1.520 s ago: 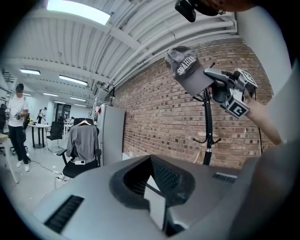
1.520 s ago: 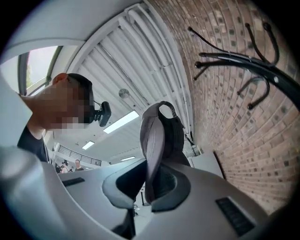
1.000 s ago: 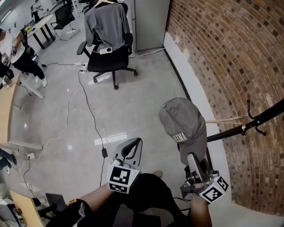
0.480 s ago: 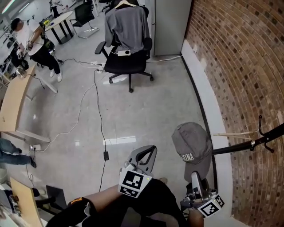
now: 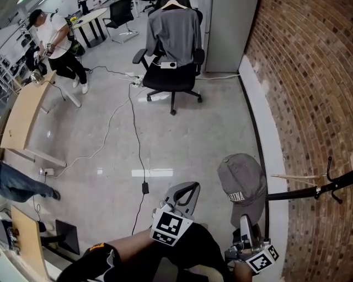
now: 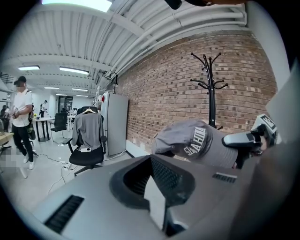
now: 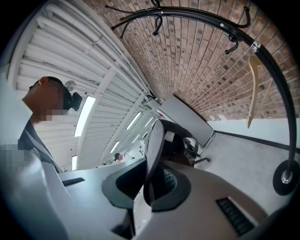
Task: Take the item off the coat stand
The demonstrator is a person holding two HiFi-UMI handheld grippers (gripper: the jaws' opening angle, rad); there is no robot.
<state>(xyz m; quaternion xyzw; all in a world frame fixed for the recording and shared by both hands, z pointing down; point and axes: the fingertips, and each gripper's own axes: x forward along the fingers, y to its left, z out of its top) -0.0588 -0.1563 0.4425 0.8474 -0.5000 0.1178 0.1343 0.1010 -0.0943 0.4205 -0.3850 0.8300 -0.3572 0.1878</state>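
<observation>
A grey cap (image 5: pixel 242 179) with white lettering hangs from my right gripper (image 5: pixel 244 219), which is shut on its brim. In the right gripper view the brim's thin edge (image 7: pixel 152 154) stands pinched between the jaws. The black coat stand (image 5: pixel 309 191) reaches in from the right beside the cap, and its hooks (image 7: pixel 159 14) arch overhead. My left gripper (image 5: pixel 185 195) is shut with nothing in it, left of the cap. From the left gripper view I see the cap (image 6: pixel 192 143), the right gripper (image 6: pixel 246 139) and the stand (image 6: pixel 211 89).
A brick wall (image 5: pixel 309 82) runs along the right. A wooden hanger (image 5: pixel 295 177) hangs on the stand. An office chair (image 5: pixel 174 60) draped with a grey garment stands ahead, a cable (image 5: pixel 138 148) trails across the floor, and a wooden table (image 5: pixel 27 110) and a person (image 5: pixel 55 44) are at the left.
The head view has swung, bringing the chair and table further in. The cap, still in the right gripper, sits lower in the picture; the left gripper has shifted slightly right.
</observation>
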